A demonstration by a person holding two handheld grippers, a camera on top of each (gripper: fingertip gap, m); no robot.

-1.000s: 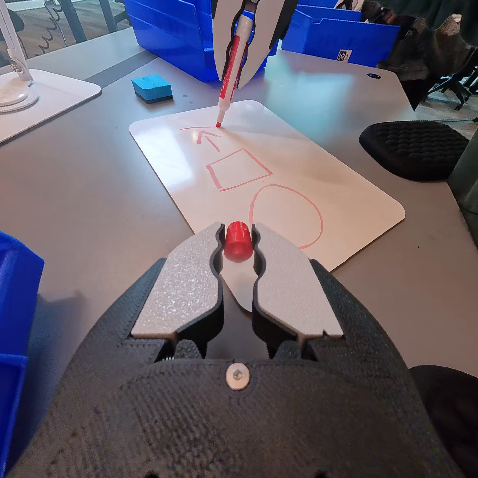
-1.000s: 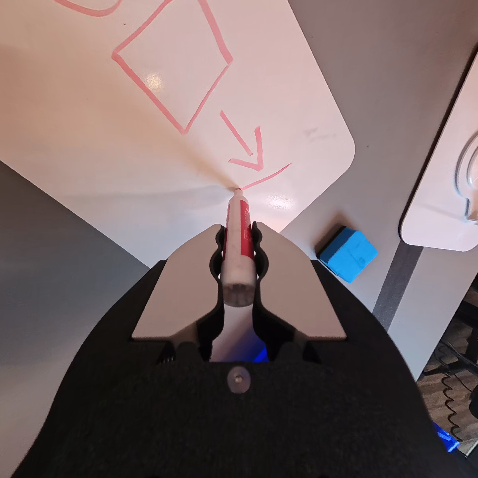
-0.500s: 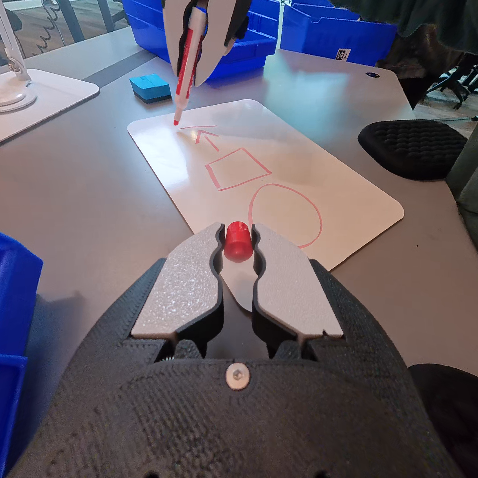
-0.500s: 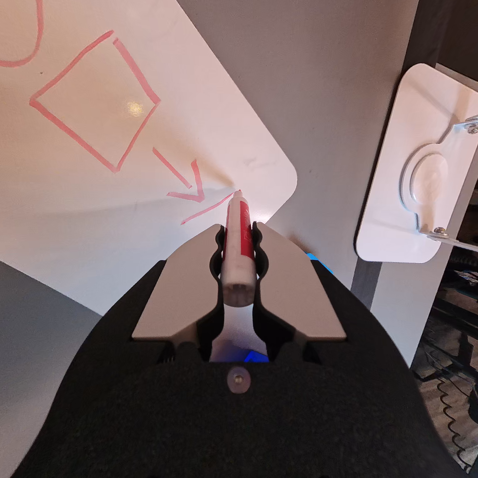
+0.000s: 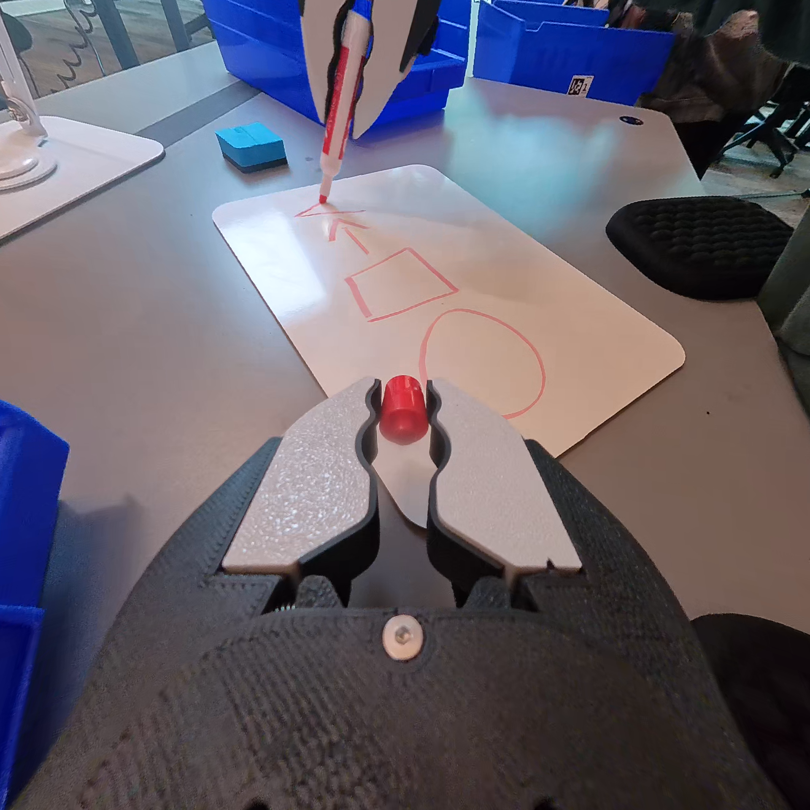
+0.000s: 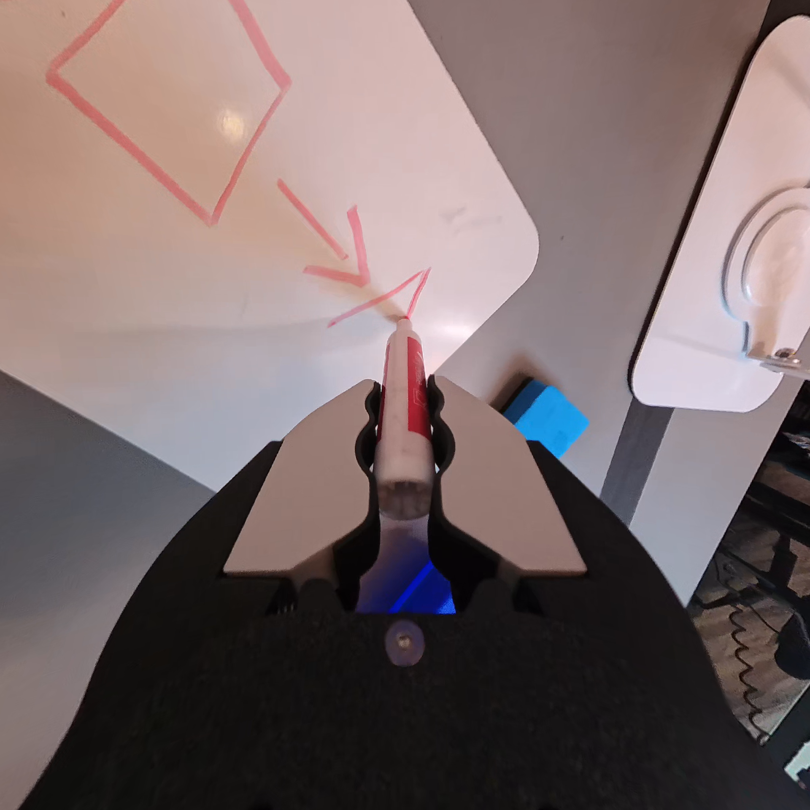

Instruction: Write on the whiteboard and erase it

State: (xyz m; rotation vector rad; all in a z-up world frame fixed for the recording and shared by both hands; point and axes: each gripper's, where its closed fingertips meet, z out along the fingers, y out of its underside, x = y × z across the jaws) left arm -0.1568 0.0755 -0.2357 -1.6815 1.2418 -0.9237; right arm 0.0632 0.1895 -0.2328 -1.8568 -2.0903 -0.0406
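Whiteboard (image 5: 504, 263): we saw it flat mid-bench, long axis running from our left gripper (image 5: 402, 410) toward the far left corner.
Marker (image 6: 405, 394): clamped in our right gripper (image 6: 404, 410), tip touching the board's far end.
Cap (image 5: 402, 414): pinched by the left gripper.
Eraser (image 5: 252, 147): beyond the far end, nearer the right gripper.

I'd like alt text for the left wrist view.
The left gripper holds a red marker cap above a whiteboard while the right gripper presses a red marker to its far end. A blue eraser lies beyond.
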